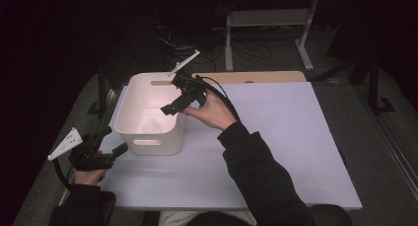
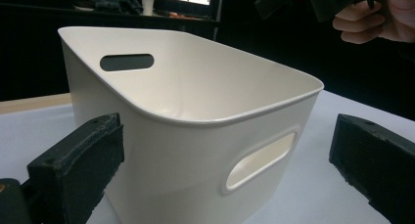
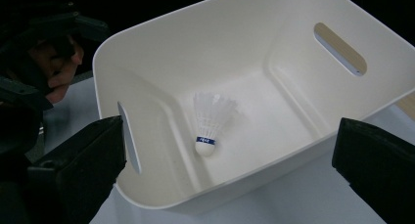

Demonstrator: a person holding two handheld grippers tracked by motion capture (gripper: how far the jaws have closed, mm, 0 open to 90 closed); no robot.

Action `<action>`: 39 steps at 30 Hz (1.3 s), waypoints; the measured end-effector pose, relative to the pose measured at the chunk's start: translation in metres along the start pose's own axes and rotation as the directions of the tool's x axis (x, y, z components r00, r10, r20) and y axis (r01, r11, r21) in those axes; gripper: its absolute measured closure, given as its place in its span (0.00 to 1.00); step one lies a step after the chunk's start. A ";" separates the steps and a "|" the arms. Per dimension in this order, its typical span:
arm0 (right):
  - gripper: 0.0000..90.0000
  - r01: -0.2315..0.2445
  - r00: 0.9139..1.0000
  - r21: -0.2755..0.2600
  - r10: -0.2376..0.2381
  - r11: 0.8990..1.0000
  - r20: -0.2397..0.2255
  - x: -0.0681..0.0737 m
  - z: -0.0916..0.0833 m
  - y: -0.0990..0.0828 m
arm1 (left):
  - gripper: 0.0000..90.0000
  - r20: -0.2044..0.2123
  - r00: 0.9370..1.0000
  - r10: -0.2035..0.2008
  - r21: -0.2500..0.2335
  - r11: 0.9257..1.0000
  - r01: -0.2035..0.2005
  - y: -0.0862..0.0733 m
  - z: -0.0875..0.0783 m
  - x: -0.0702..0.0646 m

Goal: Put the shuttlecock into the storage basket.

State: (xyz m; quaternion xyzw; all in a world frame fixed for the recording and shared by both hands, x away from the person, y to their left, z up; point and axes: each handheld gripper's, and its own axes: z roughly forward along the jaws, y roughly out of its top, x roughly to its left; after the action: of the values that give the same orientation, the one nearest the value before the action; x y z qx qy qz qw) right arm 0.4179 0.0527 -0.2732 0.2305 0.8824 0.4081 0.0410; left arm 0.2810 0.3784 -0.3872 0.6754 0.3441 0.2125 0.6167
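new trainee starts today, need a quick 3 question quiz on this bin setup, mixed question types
1. True or false: the shuttlecock lies on the table beside the white bin.
2. Multiple choice: where is the right tool? A. flat on the table. B. held above the bin's right rim. C. gripping the bin's handle slot.
3. Fill in: the left tool is held near the table's front left, and its jaws are ____.

Key
1. False: it lies inside the bin, on its floor.
2. B.
3. Open, with nothing between them; the left tool view looks at the bin between them.
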 end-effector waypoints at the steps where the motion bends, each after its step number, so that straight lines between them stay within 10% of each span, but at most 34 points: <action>1: 0.00 0.000 1.000 0.000 0.000 1.000 0.000 0.000 0.000 0.000 | 0.00 0.000 1.000 0.000 0.000 1.000 0.000 0.000 0.000 0.000; 29: 0.00 -0.024 0.996 -0.123 0.035 0.992 0.085 -0.018 -0.054 -0.048 | 0.00 -0.004 1.000 0.001 0.003 1.000 -0.001 0.000 0.000 0.000; 39: 0.00 -0.047 0.989 -0.194 0.073 0.980 0.126 -0.030 -0.073 -0.092 | 0.00 -0.007 1.000 0.003 0.004 1.000 -0.003 0.000 0.001 0.000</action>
State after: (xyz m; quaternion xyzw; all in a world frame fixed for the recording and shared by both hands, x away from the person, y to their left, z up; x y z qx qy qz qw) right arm 0.3910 -0.0633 -0.2967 0.2786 0.8272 0.4756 0.1089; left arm 0.2812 0.3777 -0.3870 0.6765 0.3457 0.2149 0.6137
